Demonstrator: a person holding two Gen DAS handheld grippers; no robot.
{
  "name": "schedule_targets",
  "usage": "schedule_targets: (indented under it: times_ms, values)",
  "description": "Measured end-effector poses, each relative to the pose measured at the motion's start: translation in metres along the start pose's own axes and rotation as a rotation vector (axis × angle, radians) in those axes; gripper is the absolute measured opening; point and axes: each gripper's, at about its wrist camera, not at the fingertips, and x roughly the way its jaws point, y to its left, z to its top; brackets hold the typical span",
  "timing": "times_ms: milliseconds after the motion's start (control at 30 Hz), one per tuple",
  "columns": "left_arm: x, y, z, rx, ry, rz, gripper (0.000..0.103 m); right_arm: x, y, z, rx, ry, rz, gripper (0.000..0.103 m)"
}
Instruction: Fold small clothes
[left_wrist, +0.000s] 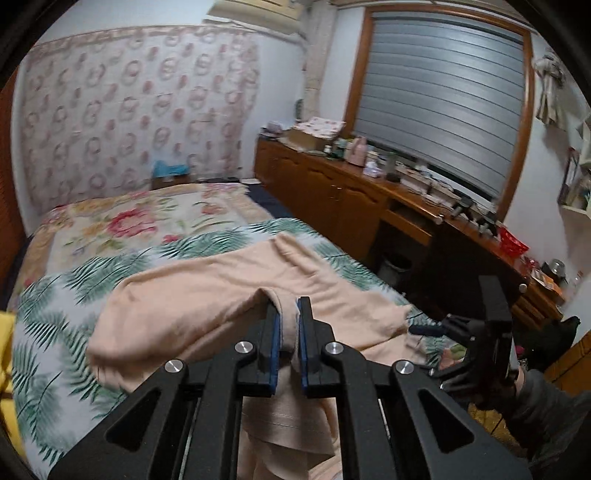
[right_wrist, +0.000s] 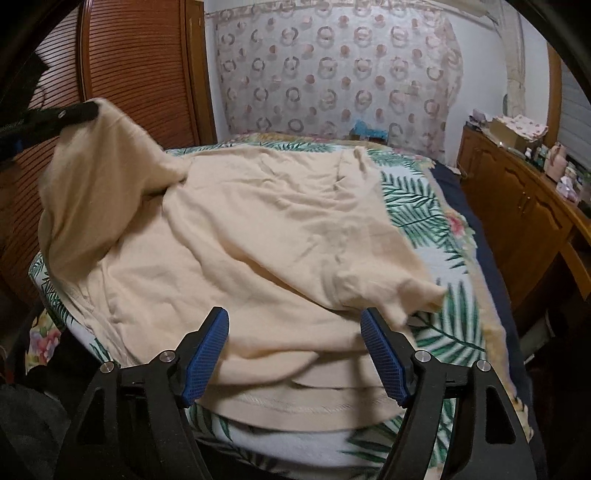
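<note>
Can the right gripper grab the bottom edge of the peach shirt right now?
Probably yes. The right gripper is open, and the peach shirt hem lies just below and between its fingers with nothing in the way.

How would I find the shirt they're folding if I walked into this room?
Look at the big bed with the green palm-leaf blanket. Spread on top lies a plain peach T-shirt, one side lifted by the left gripper. It is the only unpatterned cloth there.

Bed (right_wrist: 491, 295), palm-leaf blanket (right_wrist: 439, 332) spread on it, peach garment (right_wrist: 258, 229) lying on blanket
</note>
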Motion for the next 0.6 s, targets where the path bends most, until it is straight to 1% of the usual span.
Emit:
schedule_targets:
  times_ms: [200,433,533,600]
  values:
    - [0.025,-0.036,0.026,0.05,0.007,-0.067,0.009,-0.021,-0.013,-0.016,0.018,-0.022,-0.015,0.076]
    - [0.039,-0.085,0.055,0.121,-0.003,-0.141,0.009,-0.038,-0.029,-0.023,0.059,-0.058,-0.031,0.076]
    - [0.045,-0.104,0.065,0.145,-0.009,-0.156,0.009,-0.042,-0.032,-0.025,0.07,-0.067,-0.032,0.075]
    - [0.053,-0.112,0.068,0.158,0.004,-0.149,0.009,-0.043,-0.033,-0.028,0.074,-0.071,-0.034,0.075]
